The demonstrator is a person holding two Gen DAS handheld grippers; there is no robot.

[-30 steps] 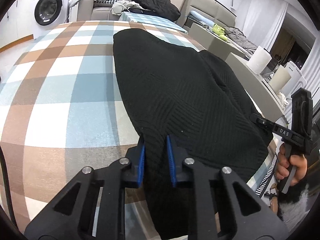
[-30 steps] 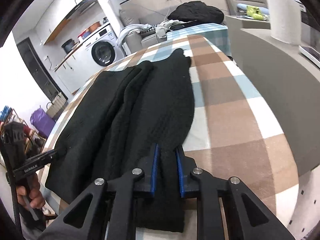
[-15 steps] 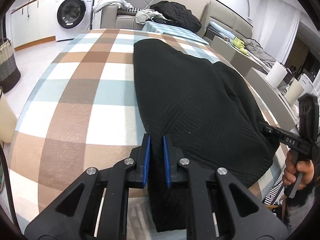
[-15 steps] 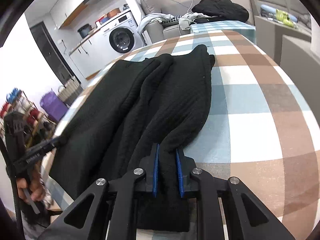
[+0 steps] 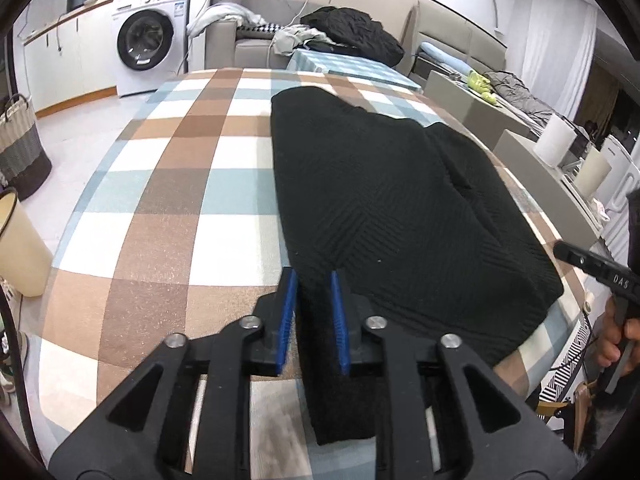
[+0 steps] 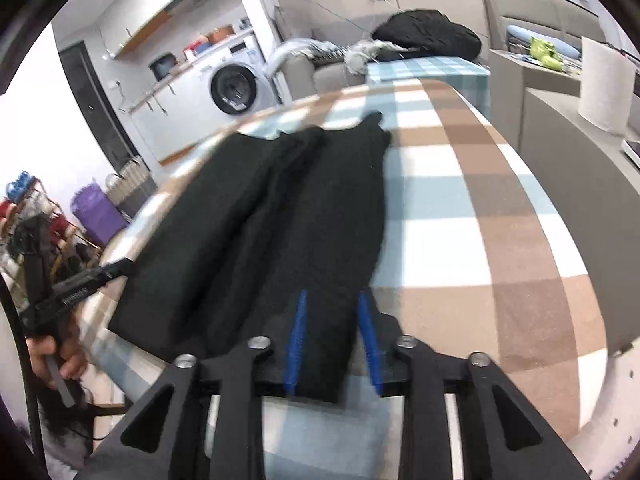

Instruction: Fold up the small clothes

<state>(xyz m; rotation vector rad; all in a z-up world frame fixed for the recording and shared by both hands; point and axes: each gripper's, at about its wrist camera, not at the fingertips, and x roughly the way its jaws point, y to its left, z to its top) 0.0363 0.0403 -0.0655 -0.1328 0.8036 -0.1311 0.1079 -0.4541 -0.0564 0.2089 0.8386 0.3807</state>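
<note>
The left gripper (image 5: 313,318) has just been opening: its blue pads now stand clear of the strip of black cloth that hangs between them over the near edge of the table (image 5: 168,184), where half a second ago they pinched it tight. The right gripper (image 6: 333,338) has done the same, its jaws parted with the other corner of the black garment (image 5: 384,204) loose between them and no longer squeezed. That view is blurred, so how close the cloth sits to each pad cannot be told.

Outward from the claws, the garment lies spread lengthwise along the checked table, flat on the left gripper's side and bunched in long ridges on the right gripper's side. Its far end reaches toward the table's far edge and its near hem droops off the near edge.

Both corners being let go at once suggests the pull to stretch the garment flat is finished. The next fold can likely start from this laid-out shape, with fresh grips needed.
</note>
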